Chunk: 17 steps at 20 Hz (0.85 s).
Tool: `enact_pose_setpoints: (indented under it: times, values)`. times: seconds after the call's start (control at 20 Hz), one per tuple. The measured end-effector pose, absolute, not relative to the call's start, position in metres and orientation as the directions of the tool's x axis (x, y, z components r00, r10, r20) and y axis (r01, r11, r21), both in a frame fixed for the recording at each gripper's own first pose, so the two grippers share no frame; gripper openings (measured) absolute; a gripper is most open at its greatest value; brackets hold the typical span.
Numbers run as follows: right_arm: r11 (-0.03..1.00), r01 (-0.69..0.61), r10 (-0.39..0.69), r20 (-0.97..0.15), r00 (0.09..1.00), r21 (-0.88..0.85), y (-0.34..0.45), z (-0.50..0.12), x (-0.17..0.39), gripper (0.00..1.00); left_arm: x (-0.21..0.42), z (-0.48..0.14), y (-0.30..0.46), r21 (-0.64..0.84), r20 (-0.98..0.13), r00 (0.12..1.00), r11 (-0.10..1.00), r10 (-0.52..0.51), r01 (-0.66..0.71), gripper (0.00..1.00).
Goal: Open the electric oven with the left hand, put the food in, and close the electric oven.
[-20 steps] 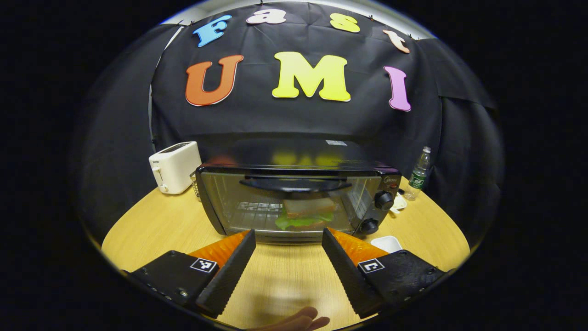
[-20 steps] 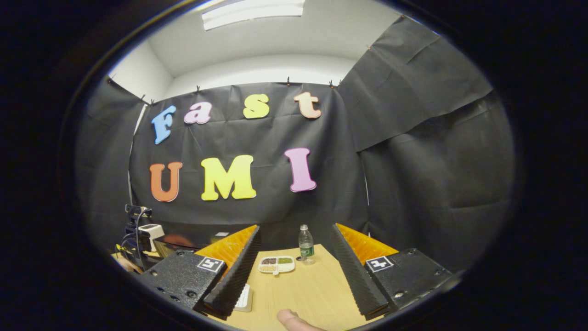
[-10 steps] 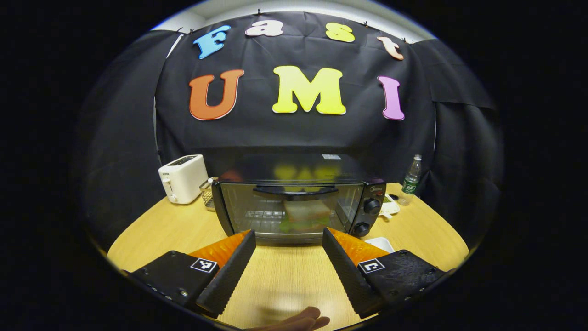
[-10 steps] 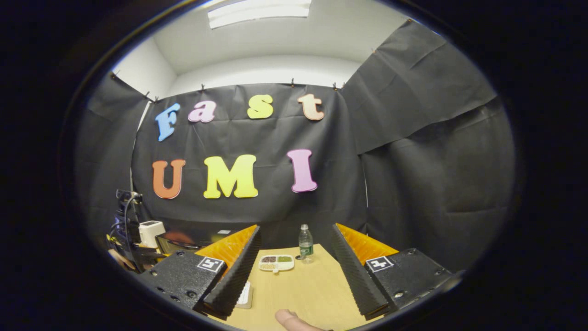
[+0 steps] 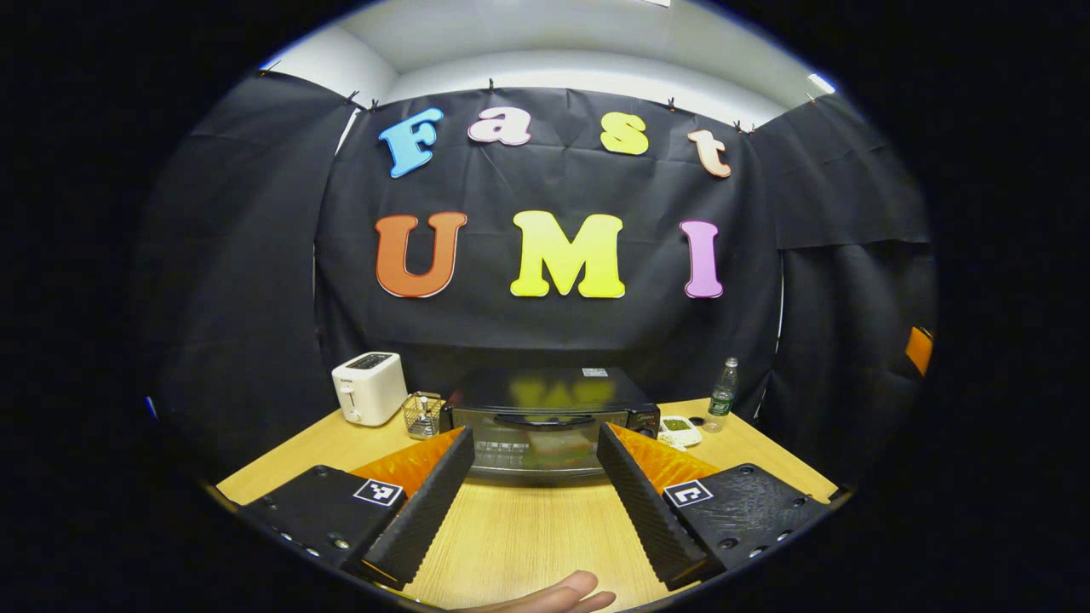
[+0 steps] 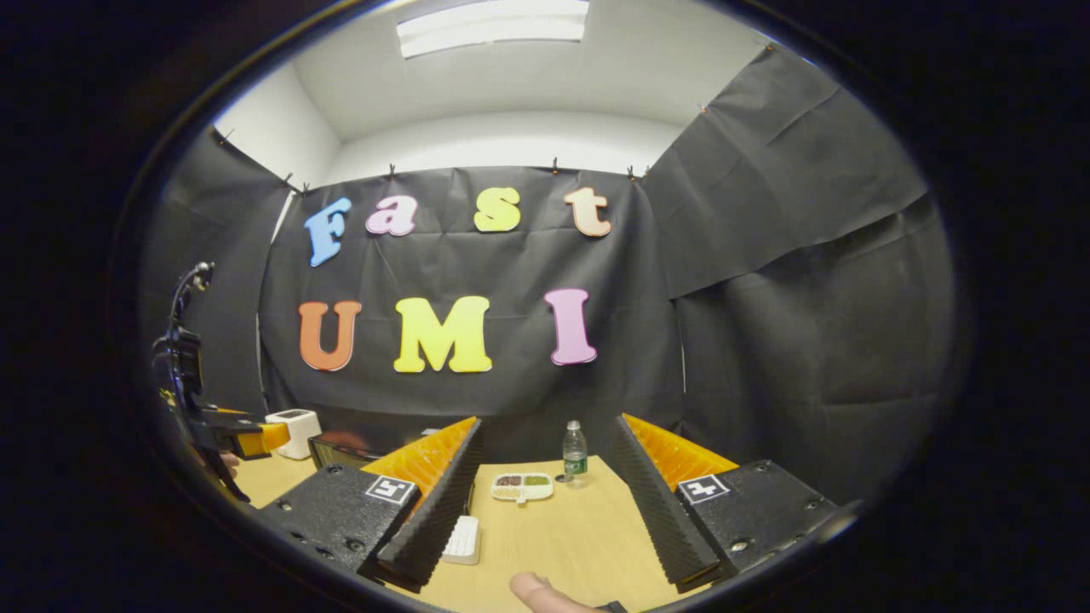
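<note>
Your left gripper (image 5: 535,489) hangs level, fingers spread wide and empty, aimed at the closed electric oven (image 5: 552,419) mid-frame, food (image 5: 549,451) inside; your right gripper (image 6: 545,494) is likewise wide, over the table (image 6: 553,536)

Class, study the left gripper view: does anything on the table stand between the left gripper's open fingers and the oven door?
Nothing visible does. Bare table lies between the left gripper and the electric oven, whose door is shut with the food dimly behind the glass. The toaster and wire basket stand off to one side.
</note>
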State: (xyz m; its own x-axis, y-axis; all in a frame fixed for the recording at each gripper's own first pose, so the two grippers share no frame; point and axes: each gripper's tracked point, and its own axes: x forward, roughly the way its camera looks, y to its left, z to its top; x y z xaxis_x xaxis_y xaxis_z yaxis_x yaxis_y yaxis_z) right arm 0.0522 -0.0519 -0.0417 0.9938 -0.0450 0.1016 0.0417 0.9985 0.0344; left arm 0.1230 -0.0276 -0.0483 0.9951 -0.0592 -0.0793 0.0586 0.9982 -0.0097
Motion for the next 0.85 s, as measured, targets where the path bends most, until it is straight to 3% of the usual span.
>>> enact_pose_setpoints:
  times: [0.35,0.85]
  values:
    - [0.999,0.015,-0.02,0.153,0.988,0.031,-0.045,-0.024,0.016,0.96,0.052,-0.02,-0.024,0.024,-0.008,1.0,1.0,-0.017,0.017,0.95]
    - [0.999,-0.034,0.034,0.128,0.991,-0.003,-0.019,-0.047,-0.014,0.96,-0.006,-0.038,-0.023,0.005,0.026,1.0,1.0,-0.009,0.009,0.95]
